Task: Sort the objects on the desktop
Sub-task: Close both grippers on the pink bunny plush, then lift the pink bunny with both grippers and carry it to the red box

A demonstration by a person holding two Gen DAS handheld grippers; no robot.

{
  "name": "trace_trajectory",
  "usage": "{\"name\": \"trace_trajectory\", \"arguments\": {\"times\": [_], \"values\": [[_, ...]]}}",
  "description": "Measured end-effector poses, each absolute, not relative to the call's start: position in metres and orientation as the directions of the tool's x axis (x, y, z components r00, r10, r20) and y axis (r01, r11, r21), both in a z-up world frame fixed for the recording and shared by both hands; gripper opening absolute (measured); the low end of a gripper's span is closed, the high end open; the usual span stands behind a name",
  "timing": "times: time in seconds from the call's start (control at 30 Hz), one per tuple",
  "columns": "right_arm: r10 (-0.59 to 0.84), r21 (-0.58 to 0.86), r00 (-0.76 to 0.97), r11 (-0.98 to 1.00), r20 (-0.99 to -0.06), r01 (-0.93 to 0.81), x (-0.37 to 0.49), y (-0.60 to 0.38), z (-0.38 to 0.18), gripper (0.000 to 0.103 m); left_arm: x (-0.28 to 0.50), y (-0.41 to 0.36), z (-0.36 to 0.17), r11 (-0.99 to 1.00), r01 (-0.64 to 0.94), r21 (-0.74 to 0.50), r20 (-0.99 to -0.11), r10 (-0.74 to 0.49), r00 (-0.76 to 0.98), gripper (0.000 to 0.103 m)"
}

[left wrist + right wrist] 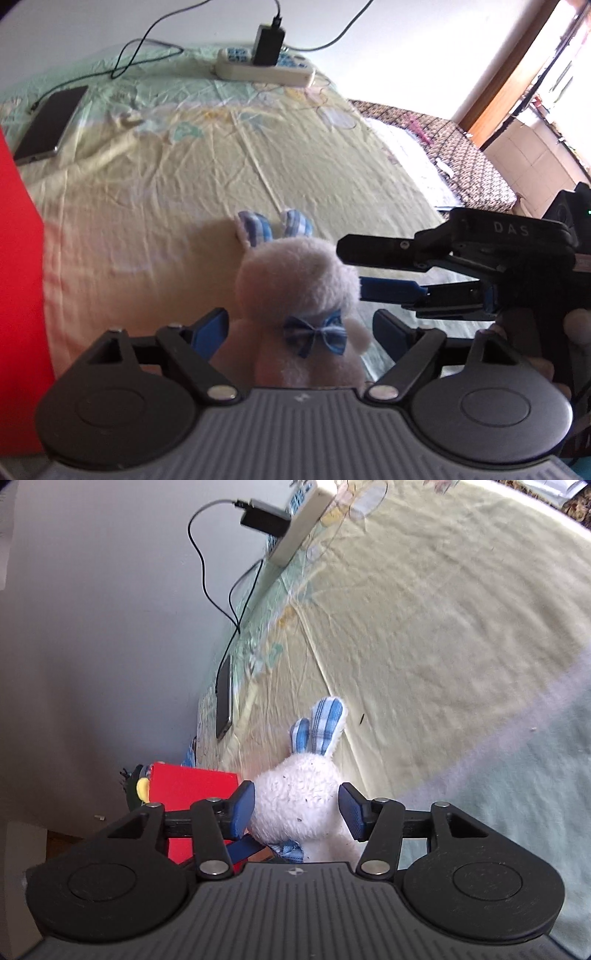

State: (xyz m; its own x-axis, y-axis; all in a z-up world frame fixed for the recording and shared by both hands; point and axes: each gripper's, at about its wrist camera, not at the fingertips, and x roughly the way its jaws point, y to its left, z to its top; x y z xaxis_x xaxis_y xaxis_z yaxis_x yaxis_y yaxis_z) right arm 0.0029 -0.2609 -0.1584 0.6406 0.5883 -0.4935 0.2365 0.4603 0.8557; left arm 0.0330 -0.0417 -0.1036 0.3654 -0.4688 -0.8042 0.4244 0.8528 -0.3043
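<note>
A white plush rabbit [299, 284] with blue checked ears and a blue checked bow at its neck stands upright on a pale yellow-green sheet [155, 192] that covers the desk. The left gripper [299, 334] sits around the rabbit's body, its blue-padded fingers spread on either side; the left pad looks just clear of the plush, and the right one is partly hidden, so I cannot tell whether they grip it.

The right gripper [297, 808] comes in from the side with its pads flanking the rabbit's head [299, 797]. The left pad touches the fur and the right one stands just beside it, so the jaws look open rather than clenched. In the left wrist view the letters "DAS" read in grey on the top of the right gripper's black body [511, 229].

A red box [192, 786] stands just beside the rabbit. Further back, a dark phone [50, 123] lies flat with a cable plugged in. Near the wall sits a white power strip [266, 68] carrying a black charger [269, 44]; the blue markings on the strip are too blurred to read.
</note>
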Motion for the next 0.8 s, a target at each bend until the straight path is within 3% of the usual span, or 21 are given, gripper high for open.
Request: {"name": "trace_trajectory", "arguments": {"times": [0.17, 0.3, 0.53, 0.8], "values": [[0.613, 0.855, 0.618, 0.475, -0.492, 0.210, 0.016, -0.253, -0.163, 0.058, 0.050, -0.042, -0.120, 0.864, 0.383, -0.327, -0.834, -0.455, 0.313, 0.069], [0.651, 0.866, 0.583, 0.453, -0.485, 0.214, 0.026, -0.245, -0.174, 0.065, 0.057, -0.039, -0.124, 0.869, 0.356, -0.343, -0.839, -0.454, 0.301, 0.070], [0.681, 0.866, 0.552, 0.469, -0.481, 0.176, 0.033, -0.237, -0.173, 0.064, 0.061, -0.036, -0.127, 0.877, 0.321, -0.357, -0.842, -0.451, 0.295, 0.071], [0.692, 0.867, 0.536, 0.461, -0.484, 0.188, 0.017, -0.242, -0.167, 0.062, 0.044, -0.050, -0.121, 0.874, 0.389, -0.292, -0.852, -0.422, 0.309, 0.070]]}}
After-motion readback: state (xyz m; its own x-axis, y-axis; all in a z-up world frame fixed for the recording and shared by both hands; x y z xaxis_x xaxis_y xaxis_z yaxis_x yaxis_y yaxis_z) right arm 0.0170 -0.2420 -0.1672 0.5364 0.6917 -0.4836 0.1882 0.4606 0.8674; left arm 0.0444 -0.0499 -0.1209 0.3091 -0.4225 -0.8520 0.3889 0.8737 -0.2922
